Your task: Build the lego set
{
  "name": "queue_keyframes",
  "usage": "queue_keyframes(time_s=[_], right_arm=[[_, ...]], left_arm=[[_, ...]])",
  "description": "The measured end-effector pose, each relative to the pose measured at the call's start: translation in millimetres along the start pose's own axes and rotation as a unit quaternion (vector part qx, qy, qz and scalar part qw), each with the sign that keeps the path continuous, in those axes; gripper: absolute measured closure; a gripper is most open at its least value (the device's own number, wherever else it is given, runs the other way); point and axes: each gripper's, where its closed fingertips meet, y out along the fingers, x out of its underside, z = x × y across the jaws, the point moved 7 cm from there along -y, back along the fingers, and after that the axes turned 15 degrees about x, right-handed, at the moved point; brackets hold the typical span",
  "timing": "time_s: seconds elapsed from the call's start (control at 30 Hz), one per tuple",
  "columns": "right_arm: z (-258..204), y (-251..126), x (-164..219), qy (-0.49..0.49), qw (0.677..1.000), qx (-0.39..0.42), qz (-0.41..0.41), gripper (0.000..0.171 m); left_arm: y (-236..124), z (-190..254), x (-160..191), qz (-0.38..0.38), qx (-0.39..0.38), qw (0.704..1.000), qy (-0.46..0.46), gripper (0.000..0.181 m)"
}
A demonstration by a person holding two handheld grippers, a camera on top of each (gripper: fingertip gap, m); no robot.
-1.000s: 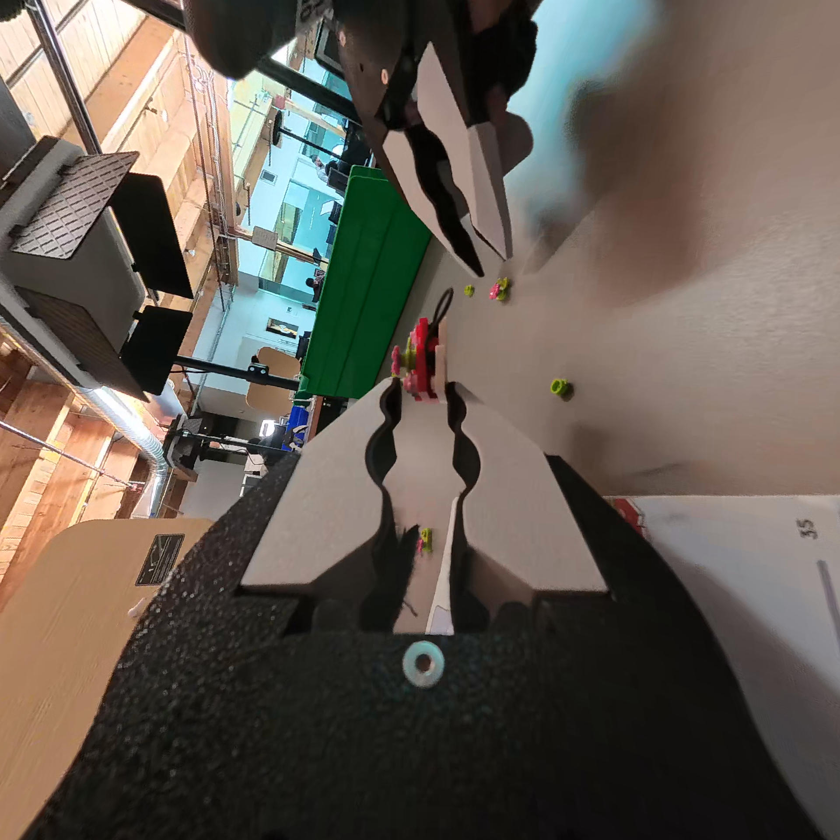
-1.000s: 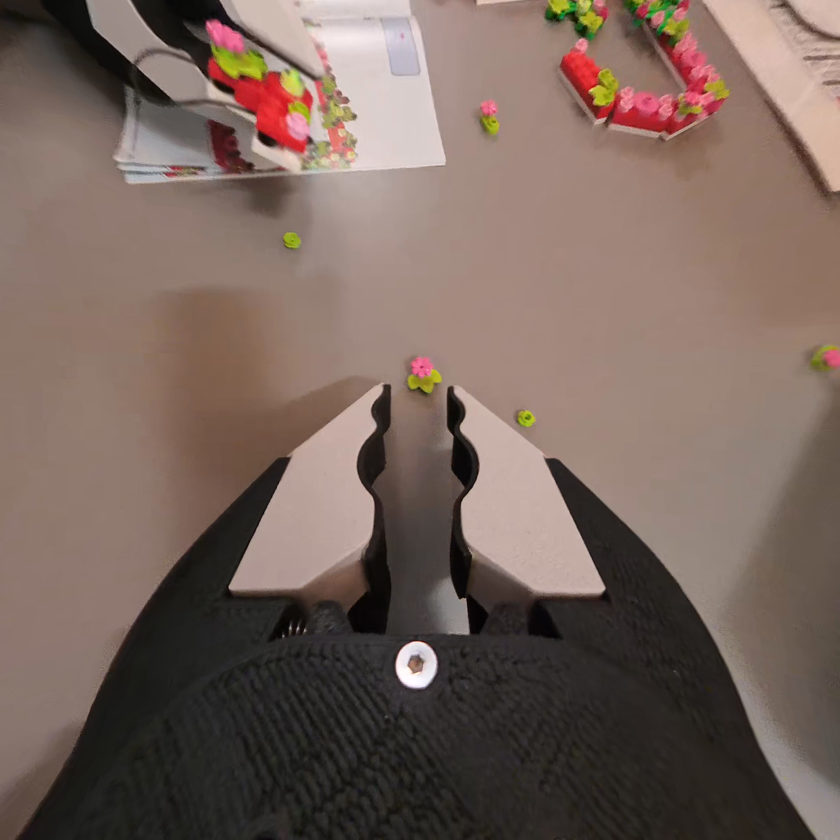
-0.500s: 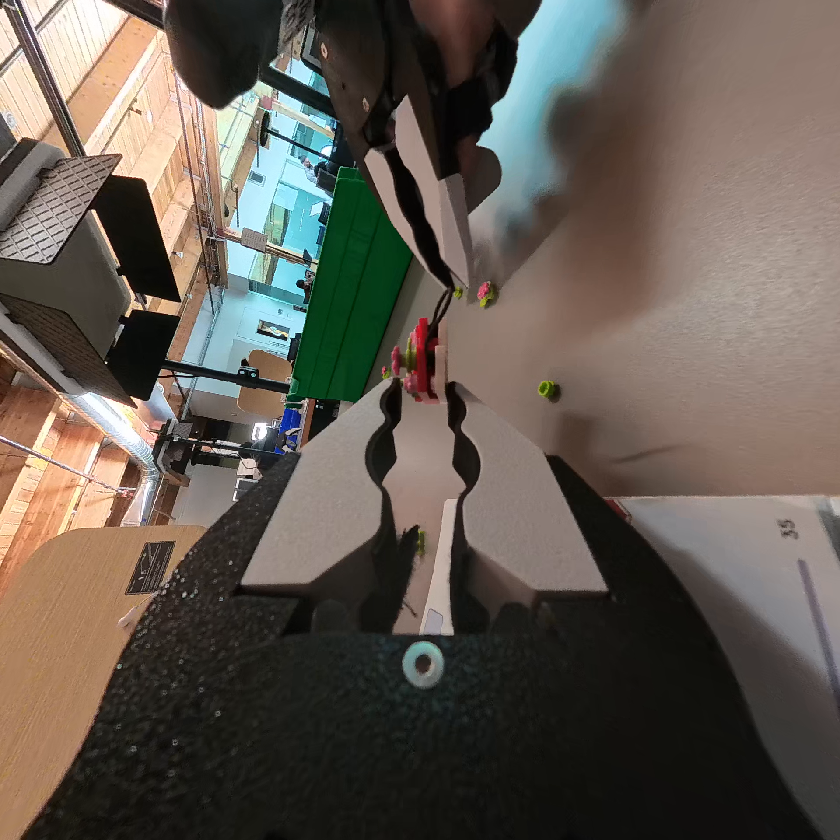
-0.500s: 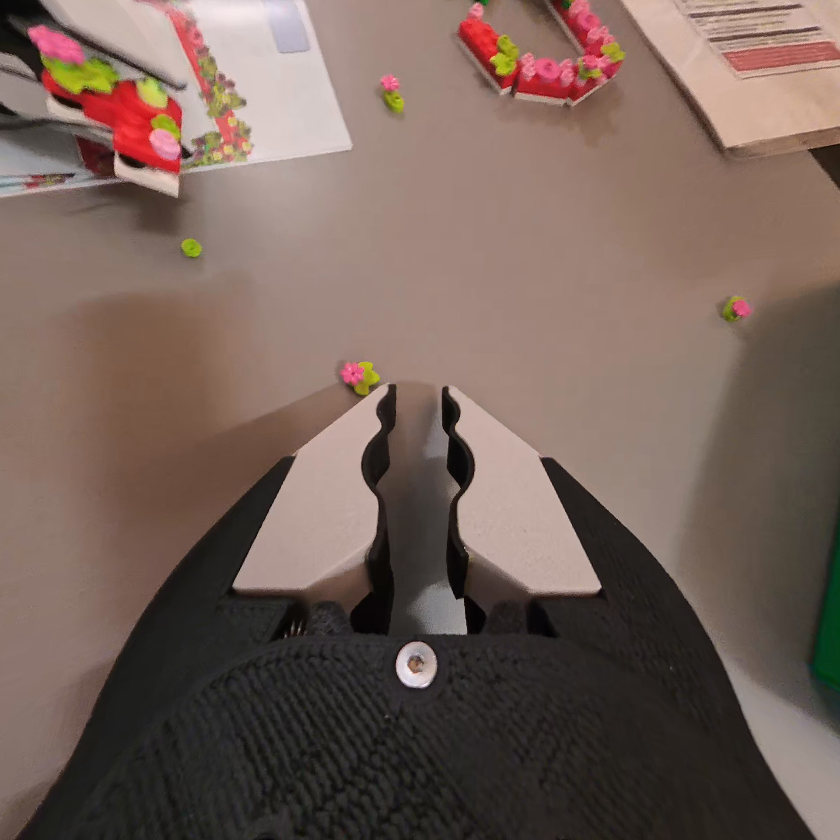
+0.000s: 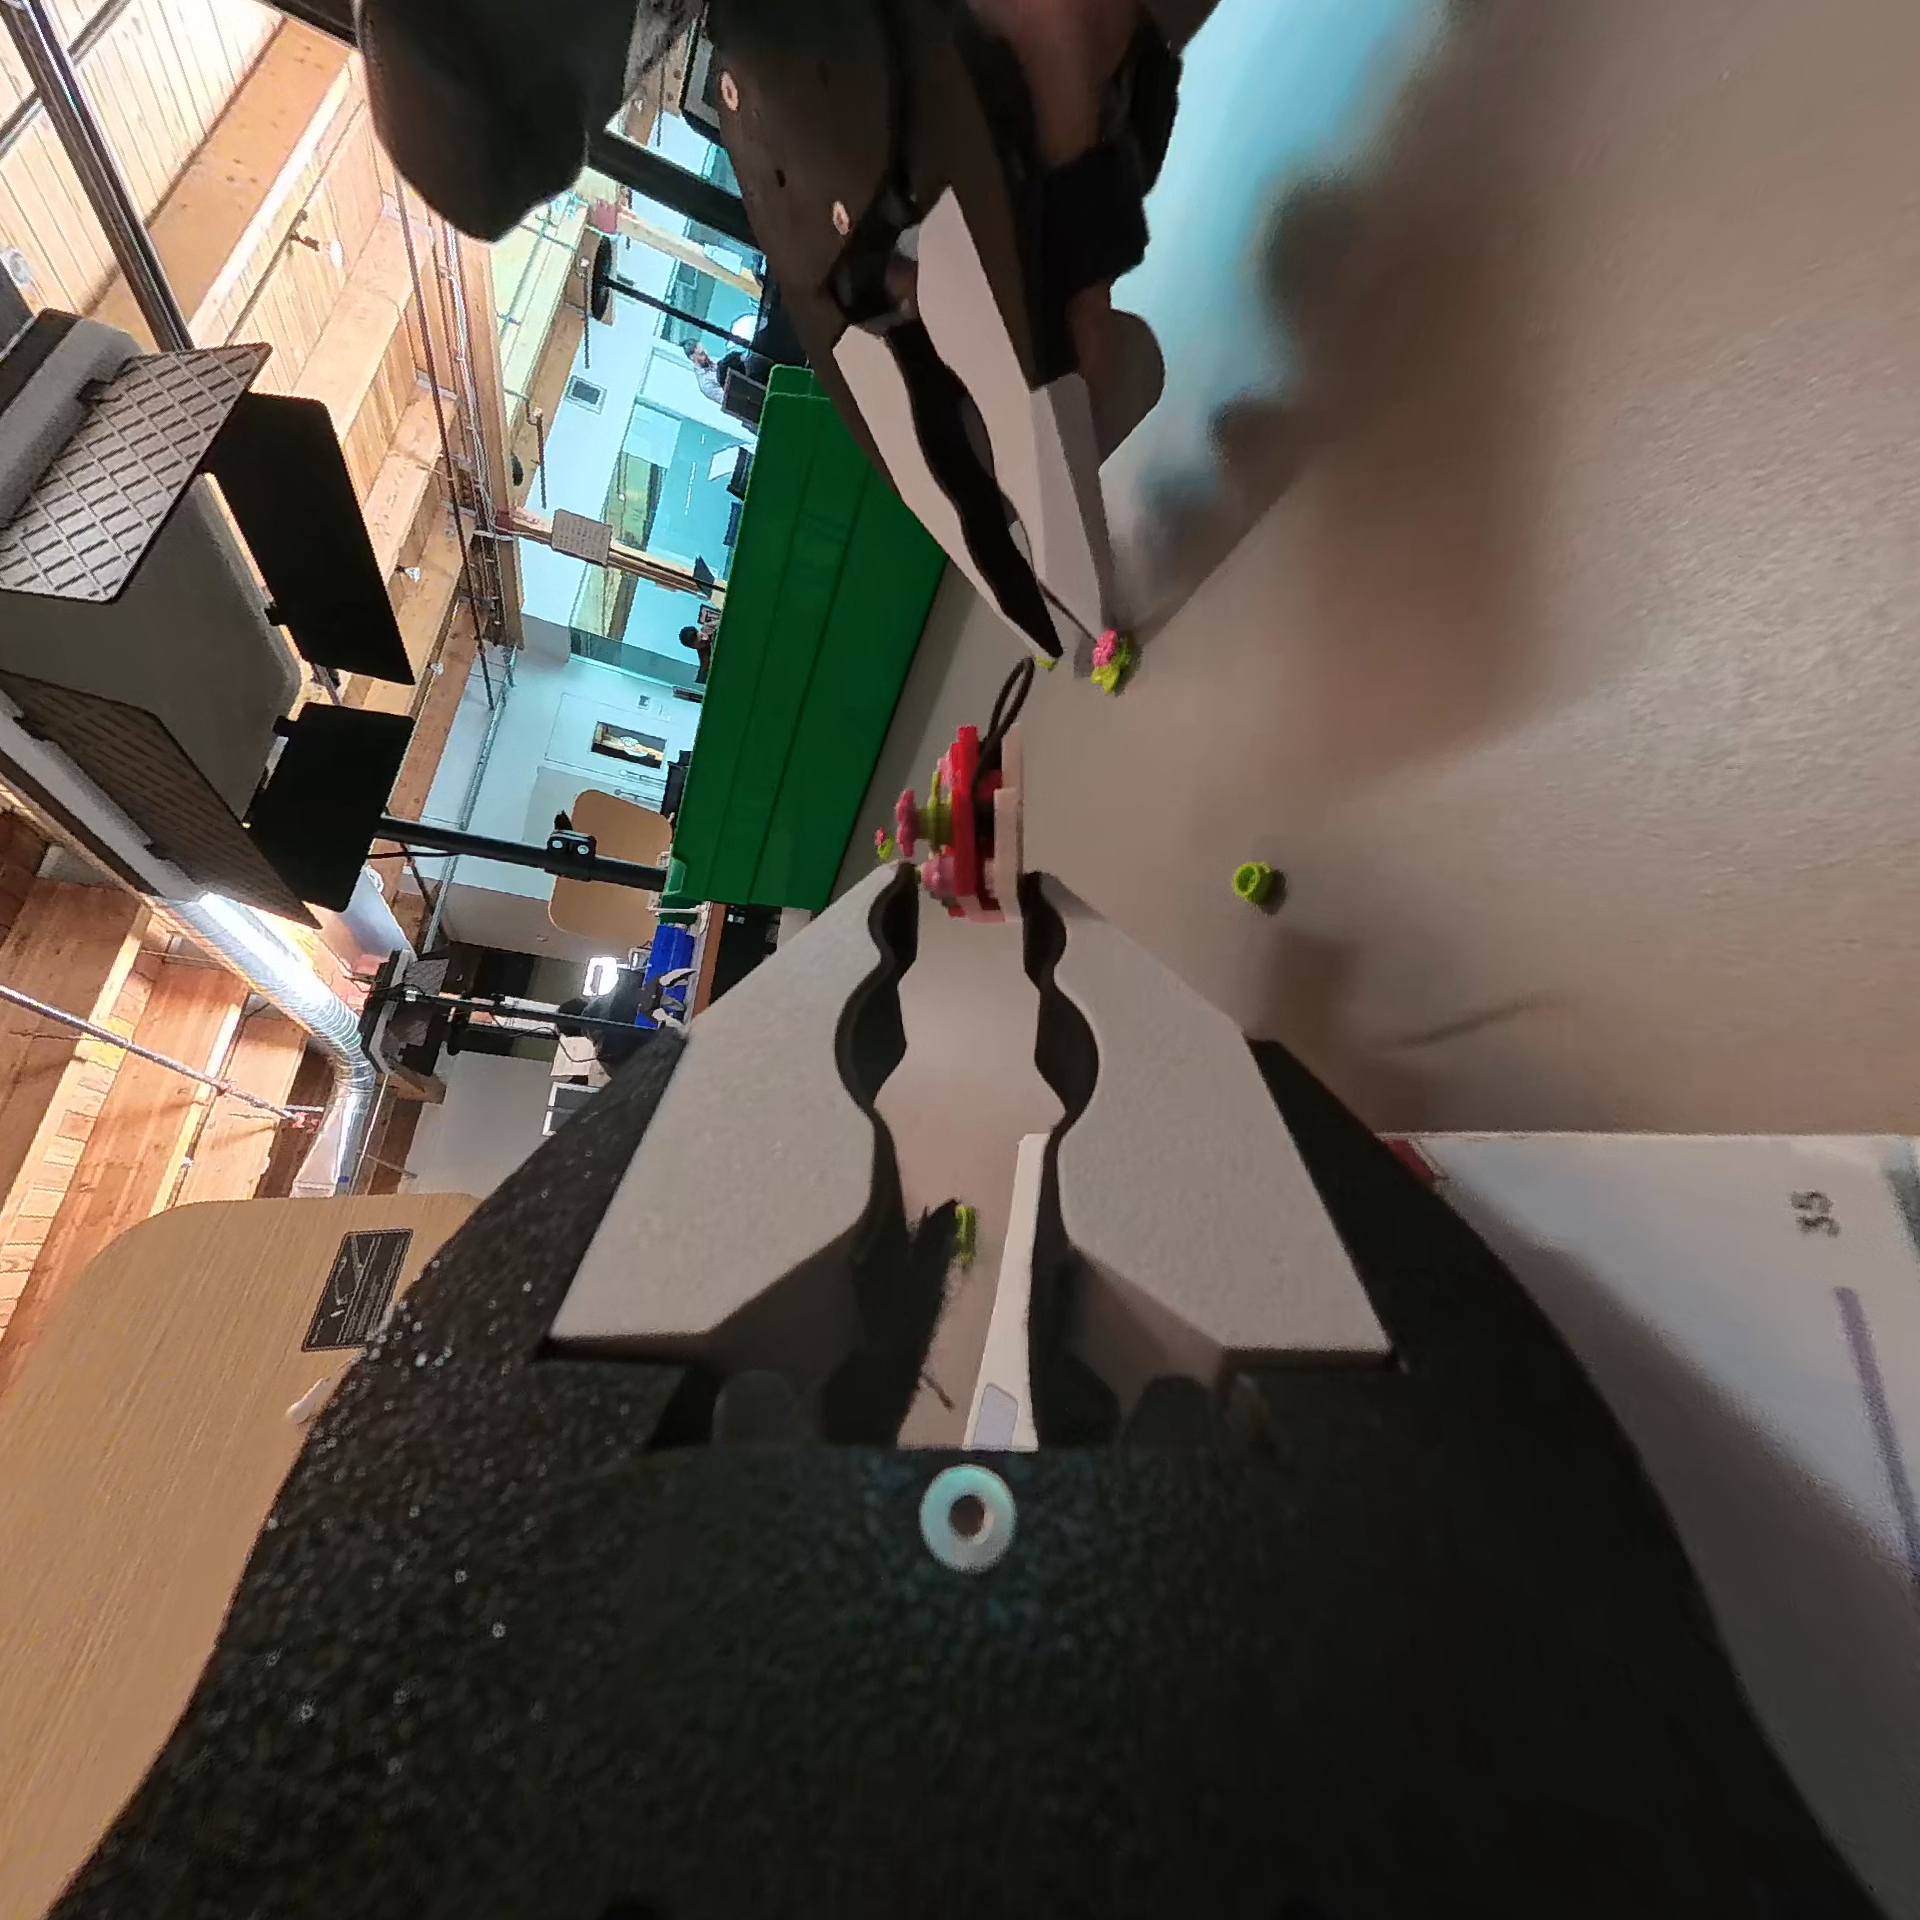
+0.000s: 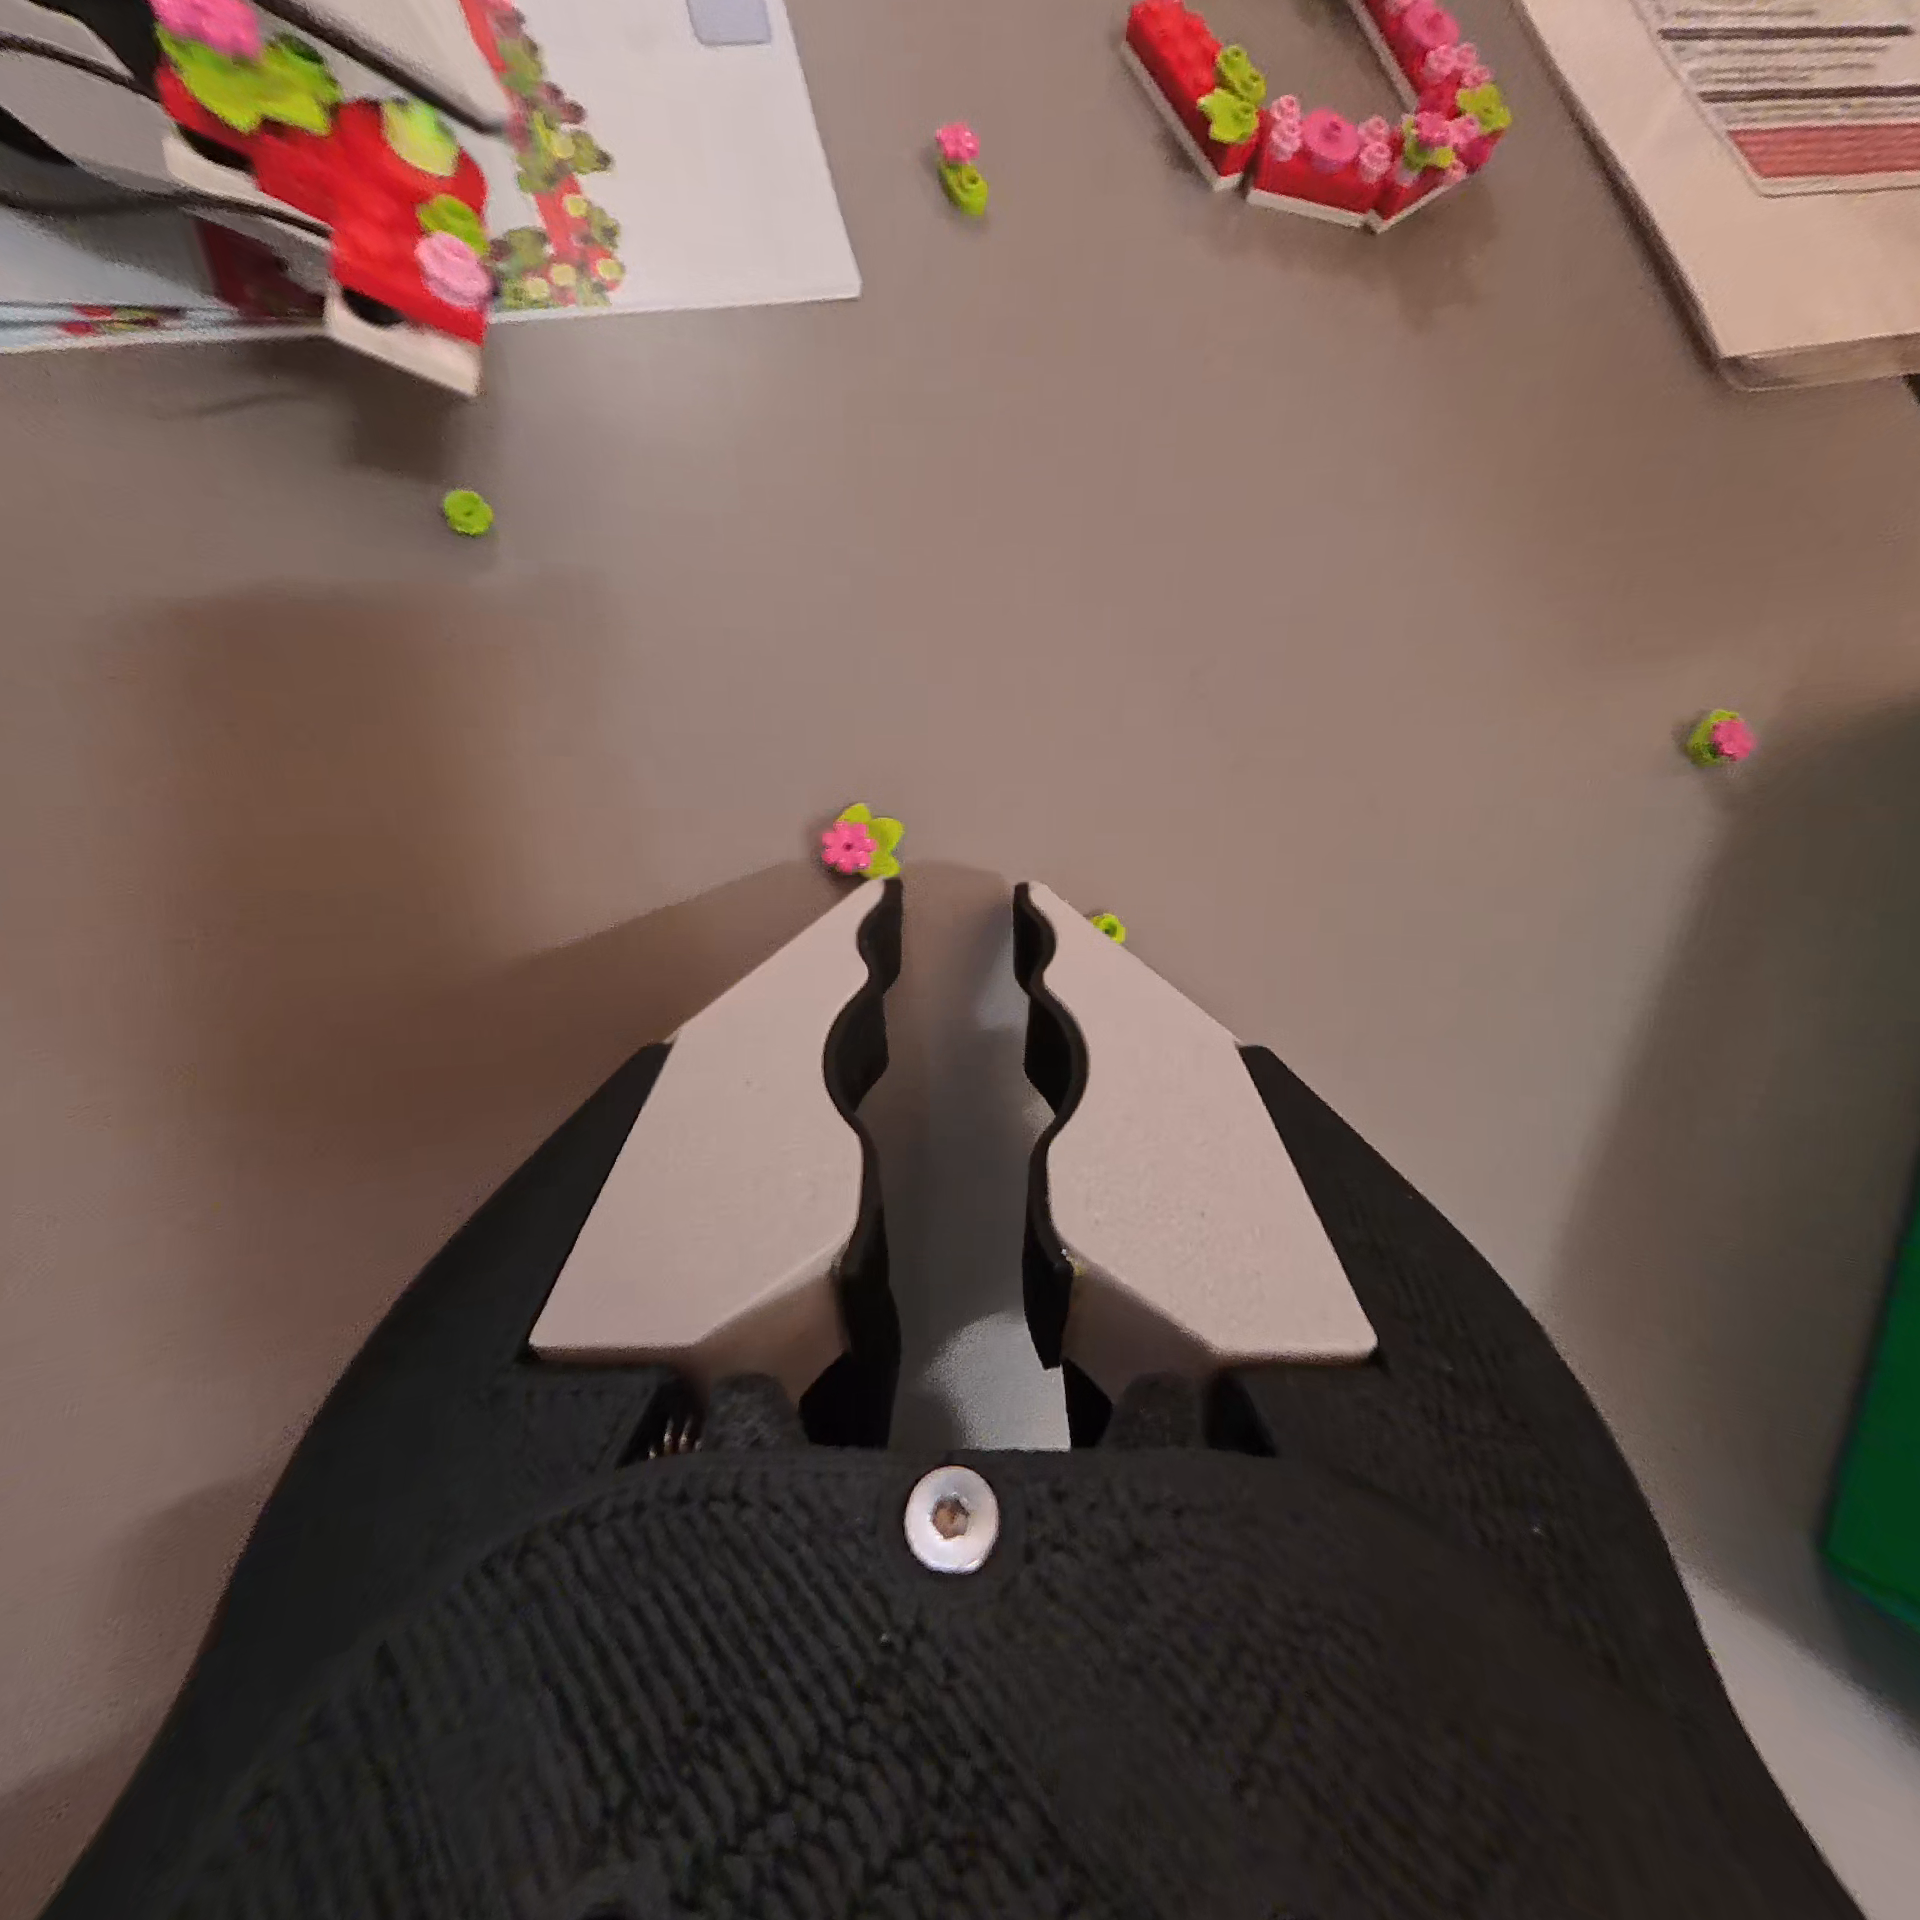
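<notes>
Tiny pink plastic flower on lime leaf [image 6: 860, 844] on the grey desk [image 6: 1247, 582]: light, rigid, skittish; pinch its sides. Right gripper [image 6: 956, 883] narrowly open, empty; left gripper [image 5: 966, 883] clamps the red-and-white flowered brick section [image 5: 971, 831].

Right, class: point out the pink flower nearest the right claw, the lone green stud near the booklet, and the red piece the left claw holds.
pink flower [image 6: 849, 846], right wrist view, on its petals.
green stud [image 6: 467, 512], right wrist view, on its top.
red piece [image 6: 364, 197], right wrist view, on its red top.

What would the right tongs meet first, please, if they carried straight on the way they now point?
Probably the bare grey tabletop: the right tongs angle down at it, open and empty. The pink flower piece sits just left of that line.
</notes>
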Motion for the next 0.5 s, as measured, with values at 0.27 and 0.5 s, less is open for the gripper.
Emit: queue_keyframes(time_s=[0.27, 0.5], right_arm=[[-6, -7, -8, 0.068, 0.996, -0.048, 0.03, 0.154], [-21, -6, -6, 0.071, 0.997, -0.033, 0.003, 0.153]], left_arm=[[-1, -1, 2, -0.007, -0.005, 1.0, 0.001, 0.163], [-1, -1, 3, -0.01, -0.005, 1.0, 0.002, 0.162]])
